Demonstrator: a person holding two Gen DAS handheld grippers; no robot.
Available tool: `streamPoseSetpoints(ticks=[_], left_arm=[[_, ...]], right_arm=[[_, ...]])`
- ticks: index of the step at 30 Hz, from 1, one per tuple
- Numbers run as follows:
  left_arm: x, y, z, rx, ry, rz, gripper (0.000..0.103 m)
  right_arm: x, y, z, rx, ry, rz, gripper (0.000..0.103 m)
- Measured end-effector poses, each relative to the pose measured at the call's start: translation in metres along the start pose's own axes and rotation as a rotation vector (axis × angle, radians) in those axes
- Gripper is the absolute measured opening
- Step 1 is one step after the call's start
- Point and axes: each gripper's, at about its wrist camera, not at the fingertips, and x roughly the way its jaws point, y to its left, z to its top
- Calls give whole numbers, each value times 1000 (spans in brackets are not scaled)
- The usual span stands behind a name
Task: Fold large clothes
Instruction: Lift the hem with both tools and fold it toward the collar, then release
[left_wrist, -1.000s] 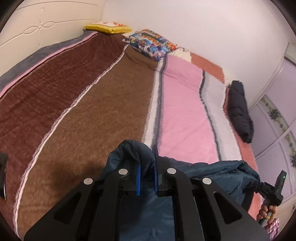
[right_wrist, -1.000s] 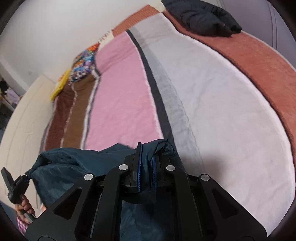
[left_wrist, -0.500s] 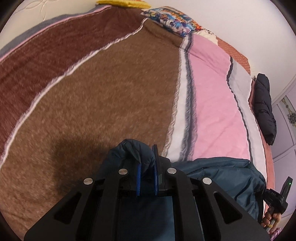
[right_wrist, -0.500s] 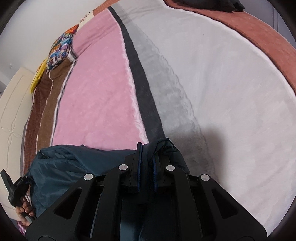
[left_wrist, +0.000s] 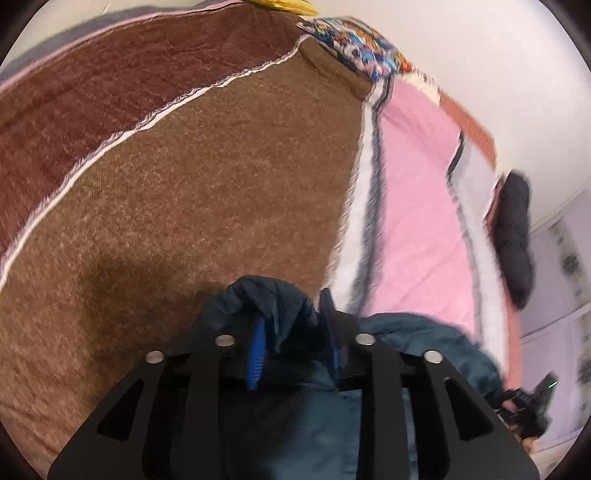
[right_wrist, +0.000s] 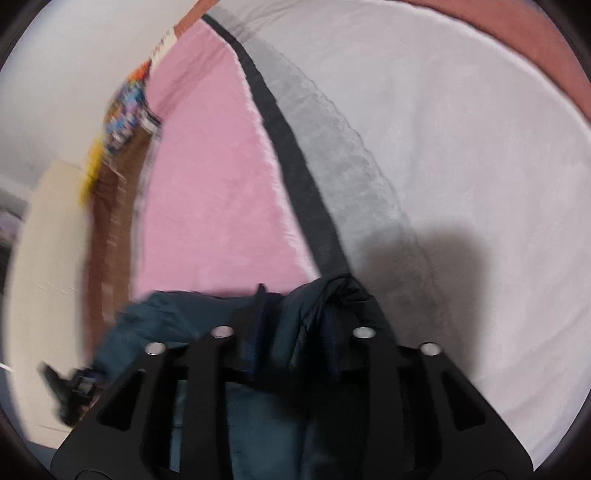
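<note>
A dark teal padded jacket (left_wrist: 417, 332) lies at the near edge of a striped bed. My left gripper (left_wrist: 293, 332) has its jaws parted, with a bunched corner of the jacket (left_wrist: 273, 295) loose between the blue pads, low over the brown stripe. My right gripper (right_wrist: 295, 332) also has its jaws parted, with another bunched corner of the jacket (right_wrist: 325, 295) between them, low over the dark grey stripe. Each gripper shows small in the other's view: the right one in the left wrist view (left_wrist: 528, 410), the left one in the right wrist view (right_wrist: 74, 387).
The bed blanket has maroon, brown (left_wrist: 184, 184), pink (right_wrist: 221, 184), grey and white (right_wrist: 461, 147) stripes. A black garment (left_wrist: 513, 236) lies at the far right edge. A patterned pillow (left_wrist: 354, 48) and a yellow one lie at the head. A wardrobe stands at the right.
Both grippers have come down and forward towards the bed with the jacket corners. The jaws of both have widened from a tight pinch to a clear gap.
</note>
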Motion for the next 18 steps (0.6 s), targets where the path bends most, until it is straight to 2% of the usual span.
streamPoseSetpoints(ticks=[2,3,5,8,12,18], left_arm=[[-11,3,4,-44,-14,-55,42],[-14,1,4,-47,-29,-51,49],[-28,-5,5,-22,-98,-37,55],[-47,-6,5,24,-116,-34,56],[-73,8,-7,76,-107,-27,57],[-124,40,-63,136,-57,0,64]], right_arm=[[-12,-4,4,59,-4,94,55],[-18,-4,5,71,-26,103,59],[-33,-3,5,47,-93,86,63],[-51,-2,2,6,-136,58,63],[-75,-7,-20,-86,-153,16,63],[-134,-40,-96,-145,-166,13,63]])
